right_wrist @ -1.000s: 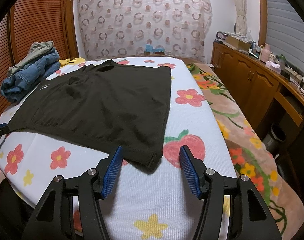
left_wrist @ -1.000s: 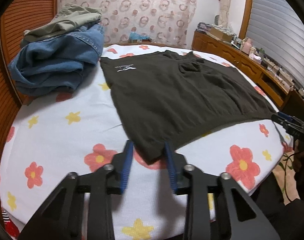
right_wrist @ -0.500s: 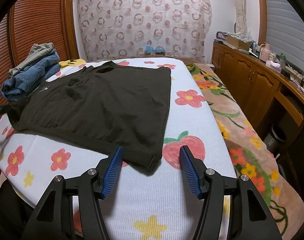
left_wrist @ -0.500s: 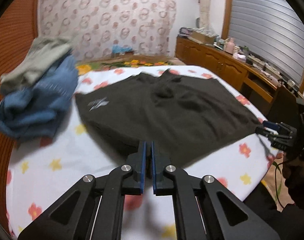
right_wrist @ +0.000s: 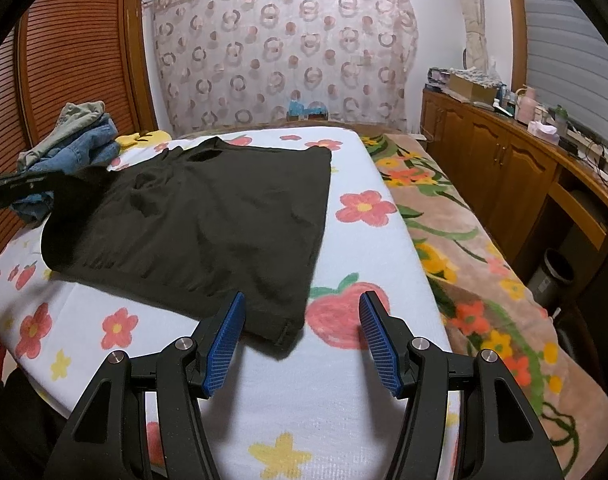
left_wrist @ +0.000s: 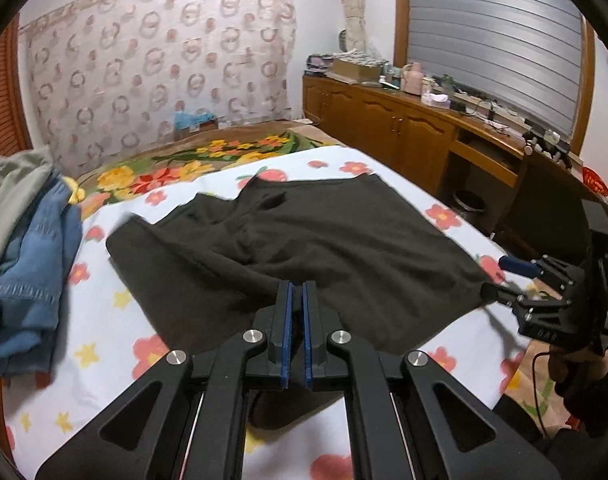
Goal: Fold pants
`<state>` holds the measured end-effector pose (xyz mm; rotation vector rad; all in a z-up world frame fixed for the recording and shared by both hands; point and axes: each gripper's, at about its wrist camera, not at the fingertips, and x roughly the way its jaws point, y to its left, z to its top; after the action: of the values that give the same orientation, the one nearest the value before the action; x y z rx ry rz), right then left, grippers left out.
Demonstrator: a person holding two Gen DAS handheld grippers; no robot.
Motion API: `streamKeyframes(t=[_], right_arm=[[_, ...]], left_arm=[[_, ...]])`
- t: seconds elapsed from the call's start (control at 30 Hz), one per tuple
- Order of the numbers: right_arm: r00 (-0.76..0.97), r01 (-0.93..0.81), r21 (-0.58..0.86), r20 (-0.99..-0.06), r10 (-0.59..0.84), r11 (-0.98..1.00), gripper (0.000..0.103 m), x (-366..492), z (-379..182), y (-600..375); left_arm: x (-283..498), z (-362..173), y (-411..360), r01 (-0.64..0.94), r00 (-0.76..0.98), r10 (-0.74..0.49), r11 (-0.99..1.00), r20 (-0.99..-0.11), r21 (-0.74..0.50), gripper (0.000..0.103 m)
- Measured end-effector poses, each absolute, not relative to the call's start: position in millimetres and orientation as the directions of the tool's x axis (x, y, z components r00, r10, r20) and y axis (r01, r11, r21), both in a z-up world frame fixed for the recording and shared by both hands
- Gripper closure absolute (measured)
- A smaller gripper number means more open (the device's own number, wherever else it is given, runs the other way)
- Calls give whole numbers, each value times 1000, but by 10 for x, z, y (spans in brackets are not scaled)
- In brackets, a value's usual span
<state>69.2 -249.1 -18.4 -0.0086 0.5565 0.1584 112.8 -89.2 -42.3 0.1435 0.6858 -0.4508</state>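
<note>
Dark brown knit pants (right_wrist: 207,216) lie spread on the white sheet w/ red & yellow flower print (right_wrist: 344,400), which covers the near part of the bed. Most of the garment is flat; its left near corner is raised off the sheet and curls over toward the middle.

Left gripper (left_wrist: 296,300): blue pads clenched tight on that lifted corner, dark fabric pinched betw. them and bunching just beyond the tips. In the right wrist view only a black bar of it shows at the far left edge (right_wrist: 13,188), w/ the pants' raised corner hanging by it.

Right gripper (right_wrist: 301,336): jaws apart, nothing grasped. It hovers at the pants' right near corner; hem corner sits betw. the two blue pads, not pressed by either. Seen from the left wrist cam it's at the garment's far right corner (left_wrist: 516,280), a hand behind it.

Left of the pants, by the slatted wooden door: pile of folded blue jeans (left_wrist: 27,280) w/ an olive-grey garment (left_wrist: 7,196) on top. Right of the pants, past the sheet's edge: tan floral blanket (right_wrist: 464,248).
</note>
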Motion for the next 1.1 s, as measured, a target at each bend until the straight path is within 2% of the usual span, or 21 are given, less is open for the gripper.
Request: streamKeyframes(t=[0.47,0.77,0.87,0.93,1.03,1.1], right_arm=[[842,-132,66,-520,147,989,42,675,-205,-2590],[842,-136,69,-518,152,988,42,665,-205,-2577],[842,-141,66,-517,155,988,42,661,-203,-2548],[841,-146,67,-517,159,987,42,673,-186,-2536],[844,-160,61,-510,169,985,42,655,-150,-2491],[844,-170,57,-507,175,984,42,650,-140,-2471]], left_arm=[[1147,-203,-1640,573,639,-444,819,-628,5,97],[1182,-281,-1728,594,606,-445,805,-659,3,96],[1201,-343,-1704,579,618,-410,814,-671,36,88],[1230,-379,-1660,569,620,-398,822,-676,38,75],[1273,-411,-1590,557,623,-389,830,-679,35,61],[1304,-415,-1533,554,626,-385,832,-678,39,58]])
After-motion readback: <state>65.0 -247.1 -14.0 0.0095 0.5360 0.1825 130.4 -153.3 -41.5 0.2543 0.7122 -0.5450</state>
